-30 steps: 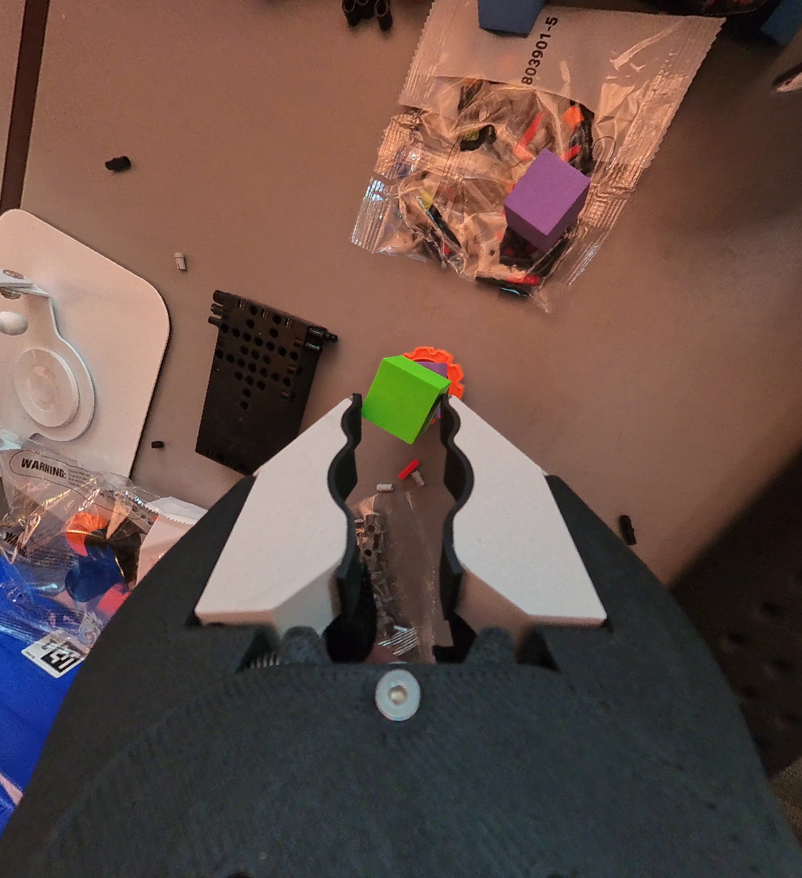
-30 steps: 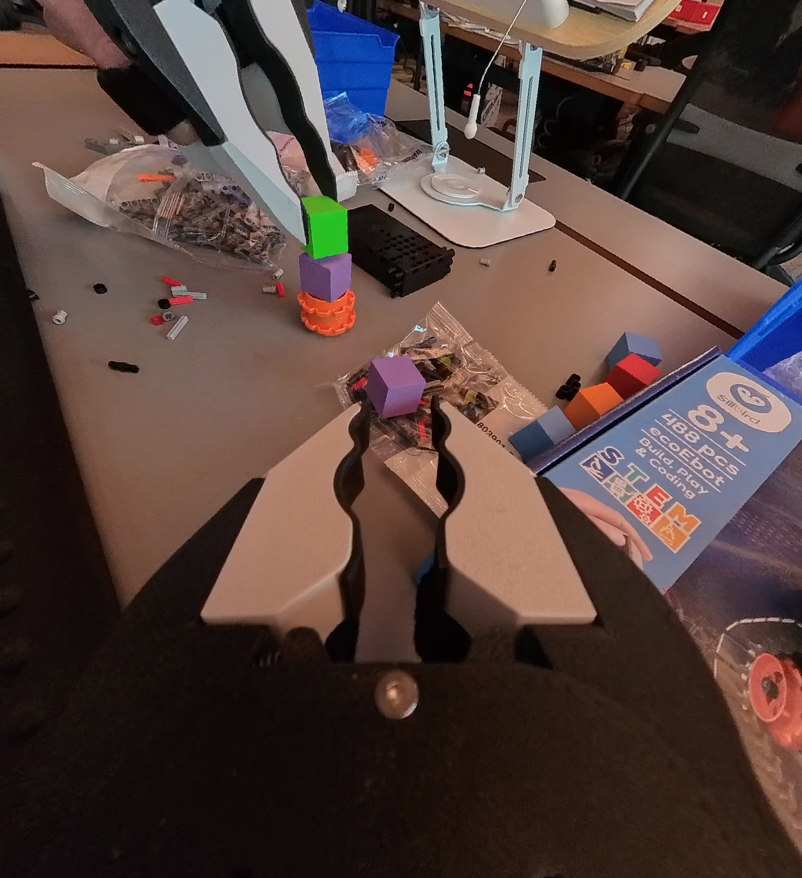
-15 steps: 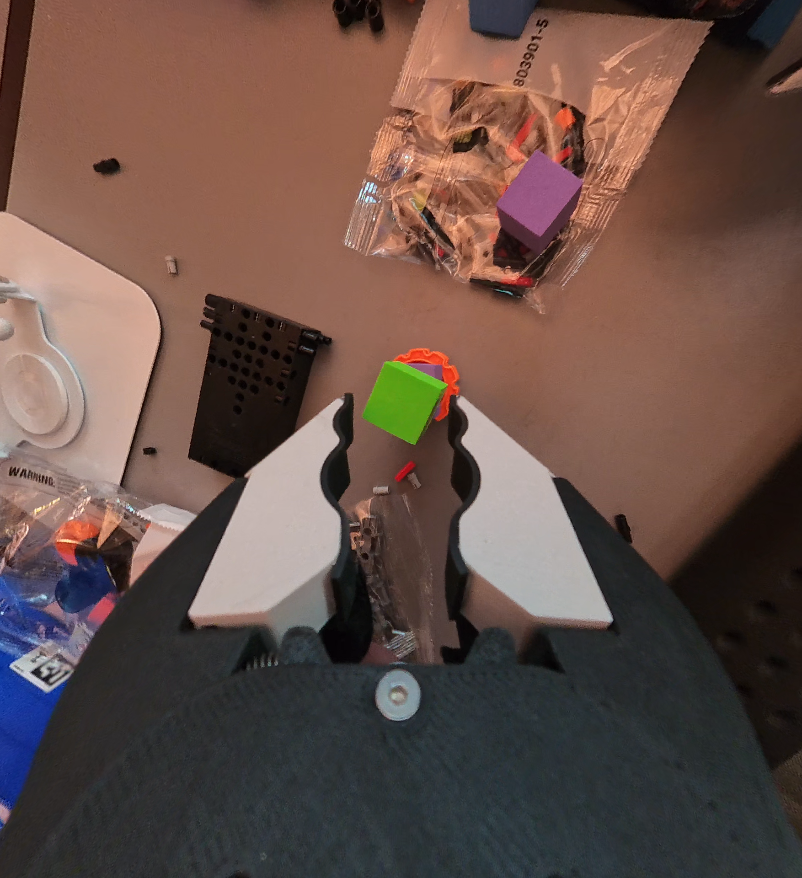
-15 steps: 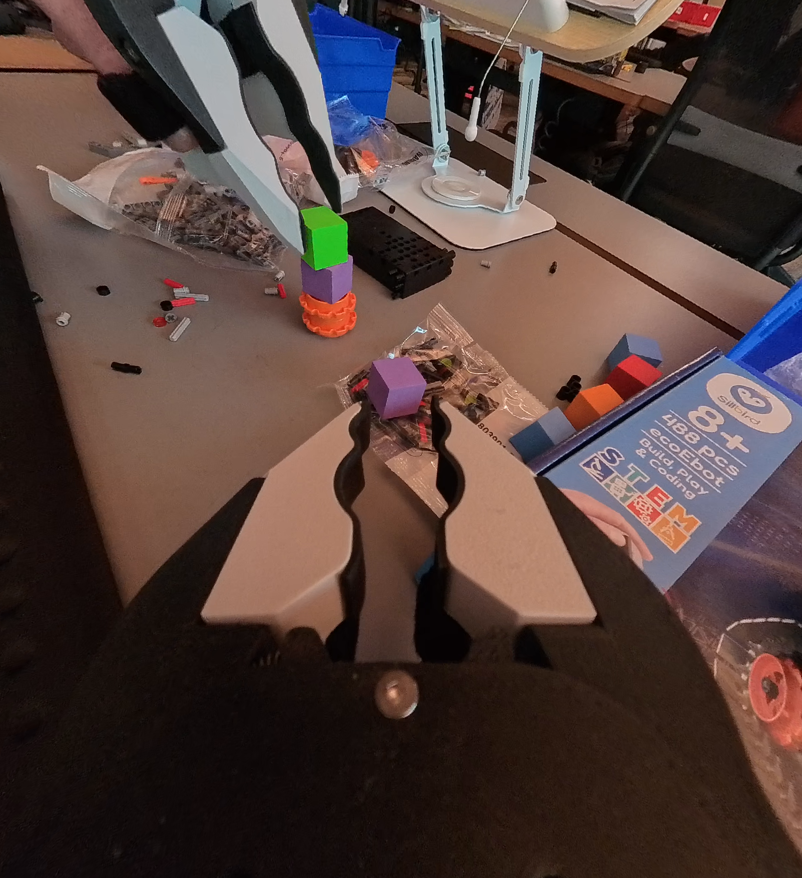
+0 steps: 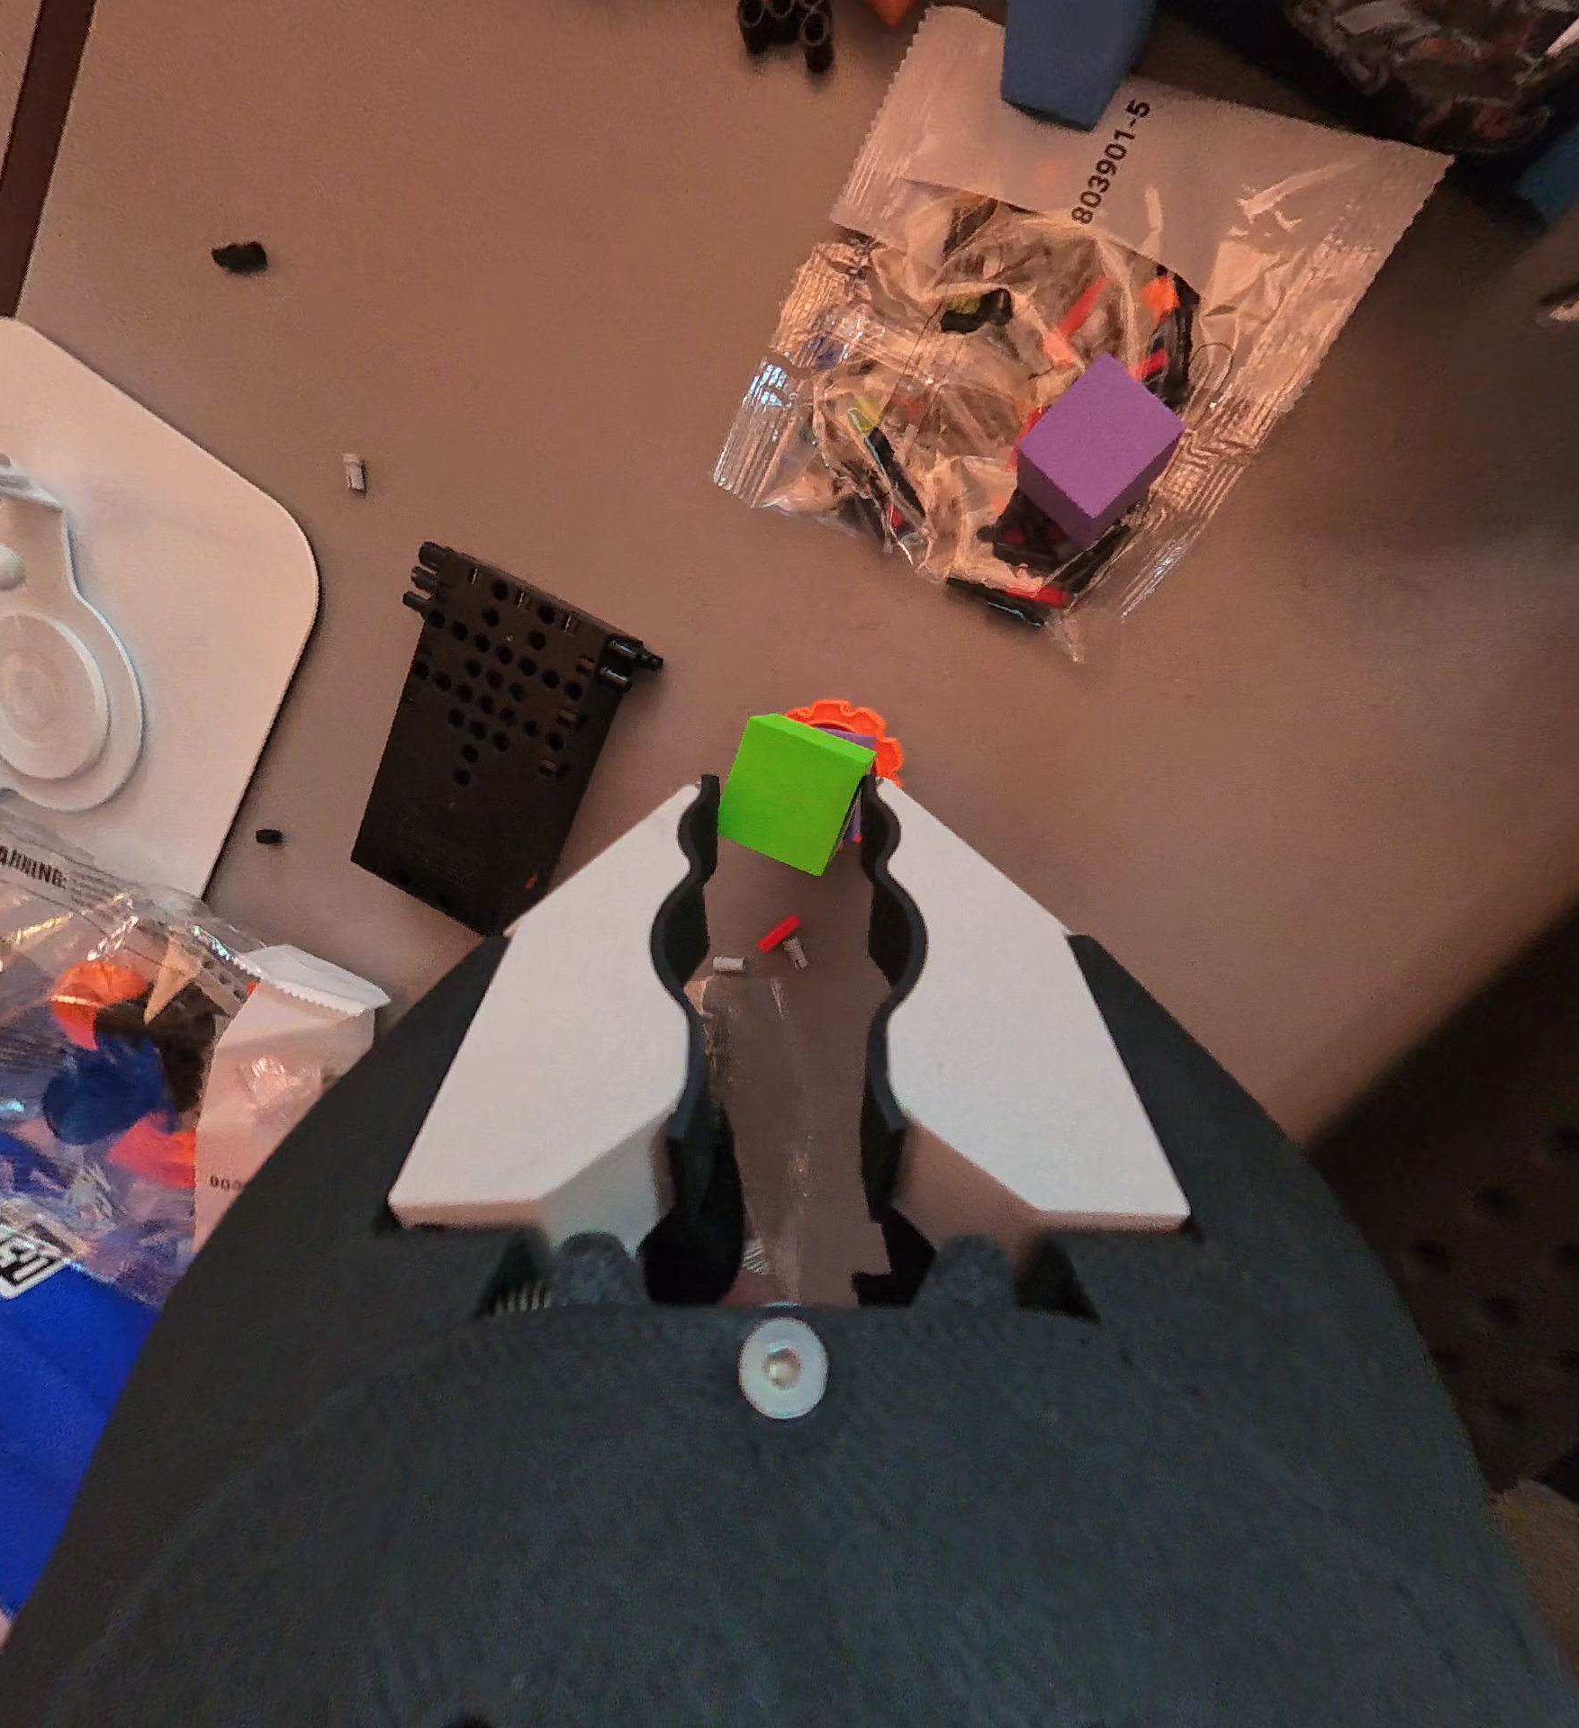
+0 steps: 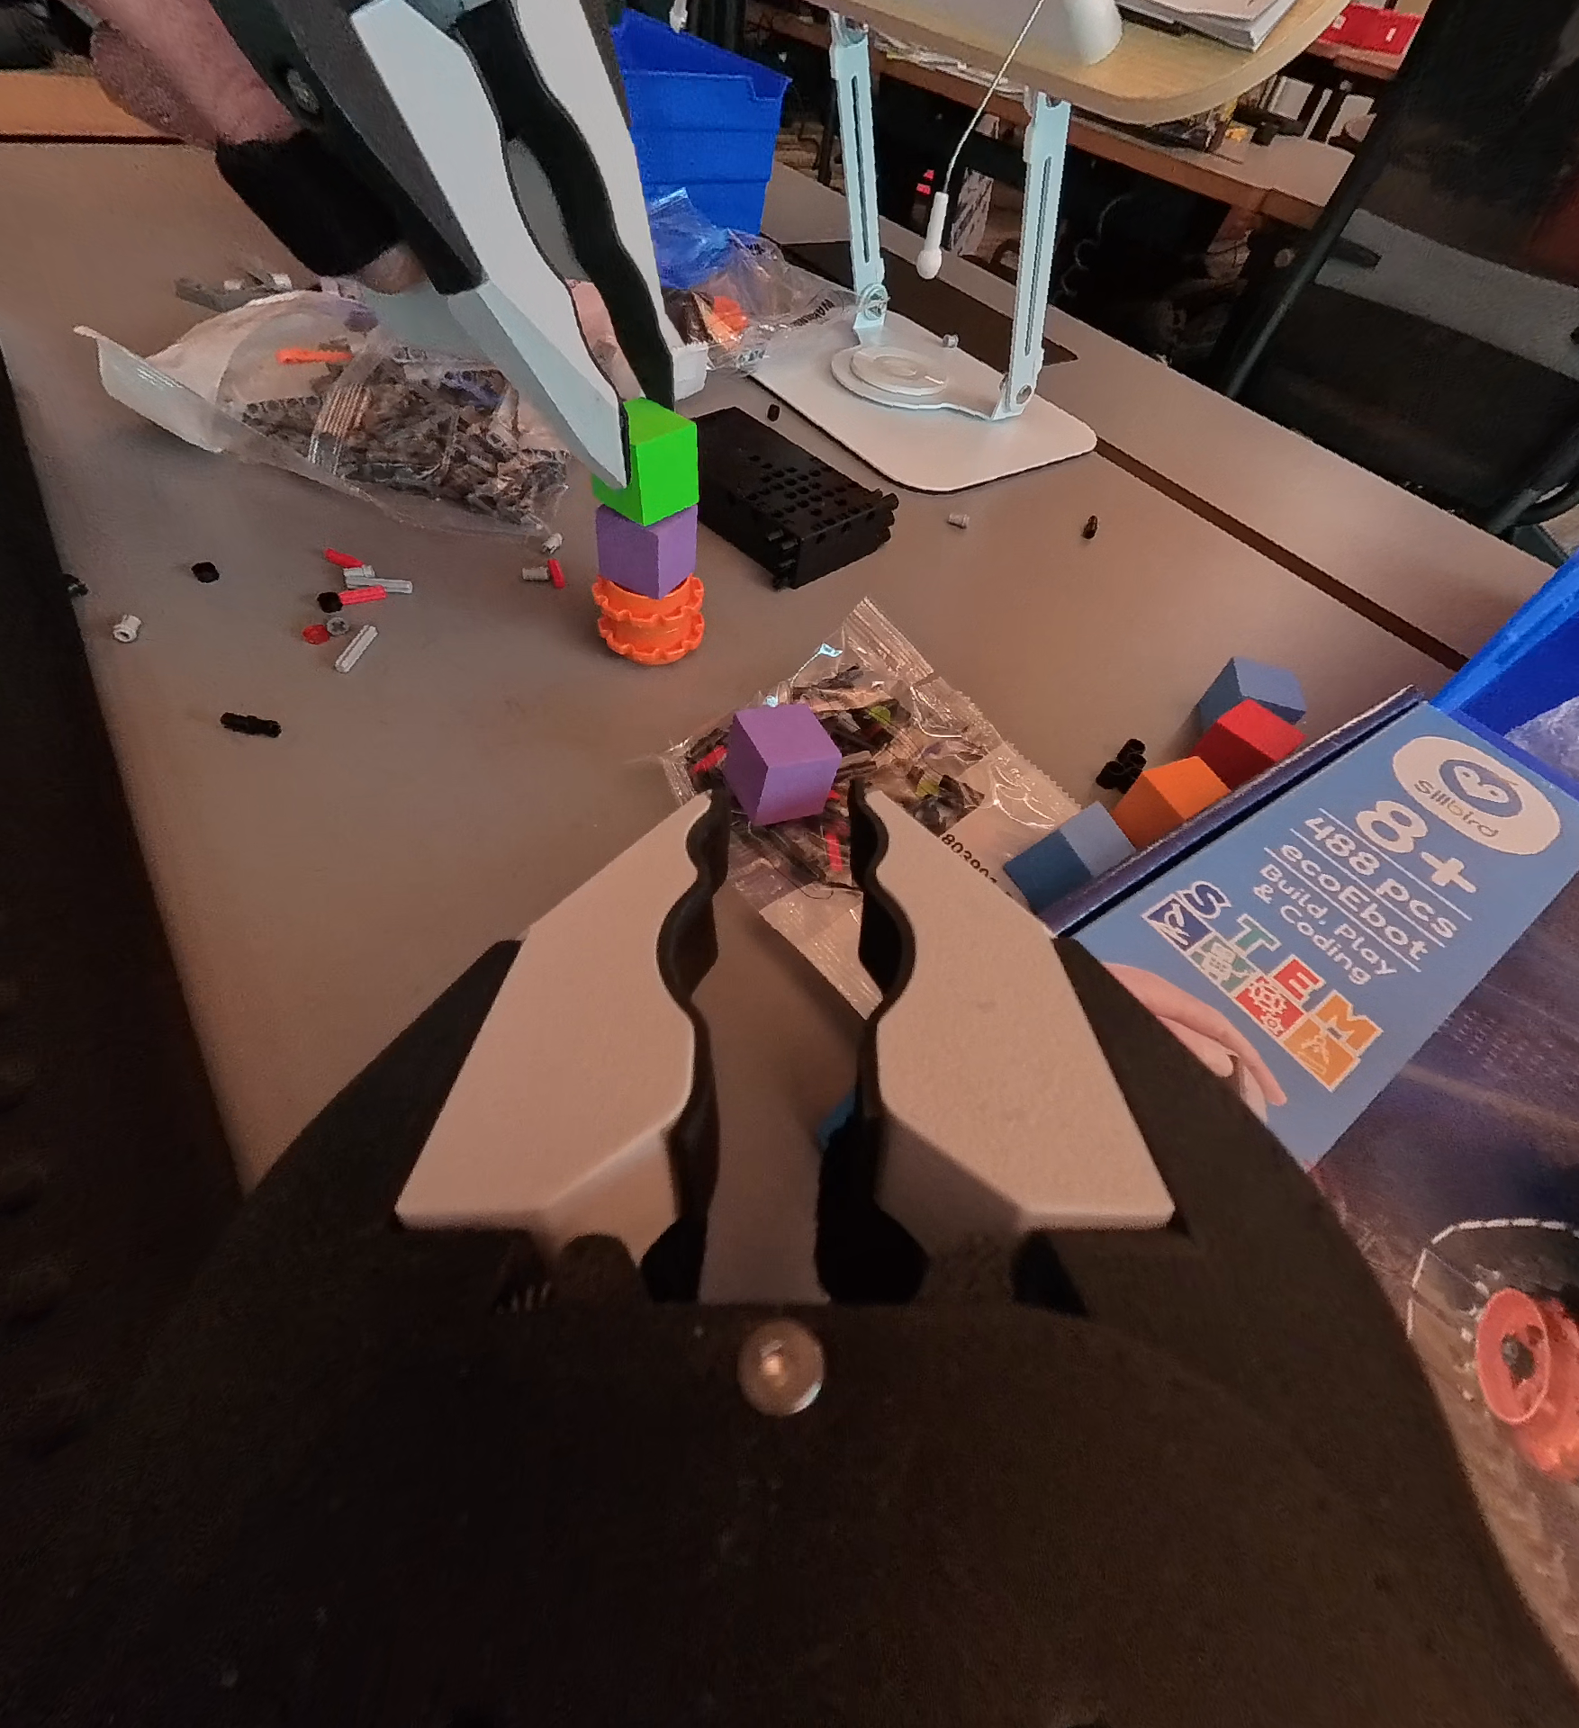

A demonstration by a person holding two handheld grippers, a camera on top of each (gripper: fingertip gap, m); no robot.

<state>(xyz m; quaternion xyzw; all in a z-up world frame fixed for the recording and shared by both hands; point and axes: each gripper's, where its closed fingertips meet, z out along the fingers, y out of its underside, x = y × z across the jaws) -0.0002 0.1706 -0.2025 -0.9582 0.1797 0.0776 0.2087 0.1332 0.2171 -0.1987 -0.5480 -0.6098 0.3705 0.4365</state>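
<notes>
A green cube point(image 5: 790, 804) point(image 6: 650, 463) sits on a purple cube point(image 6: 645, 552), which stands on an orange gear wheel point(image 6: 648, 622) on the table. My left gripper point(image 5: 786, 804) point(image 6: 641, 435) comes down from above, its tips closed against two opposite sides of the green cube. In the left wrist view the green cube hides most of the stack. My right gripper point(image 6: 788, 809) is open and empty. Just beyond its tips a second purple cube point(image 6: 781, 762) point(image 5: 1099, 449) lies on a clear bag of small parts point(image 6: 898, 748) point(image 5: 982, 393).
A black perforated plate point(image 6: 795, 496) point(image 5: 505, 729) lies behind the stack, beside a white stand base point(image 6: 935, 411). Small loose pins point(image 6: 355, 598) lie to the left. Blue, red and orange cubes point(image 6: 1216, 748) and a blue box point(image 6: 1328, 916) are on the right. Another parts bag point(image 6: 374, 411) lies at the back left. Spacing between my two grippers at the tips: around 15 centimeters. My left gripper's tips are some 5 centimeters from the orange gear wheel point(image 6: 648, 622).
The left jaws opened slightly around the green cube half a second ago and have closed against it again. The right gripper has not moved.
</notes>
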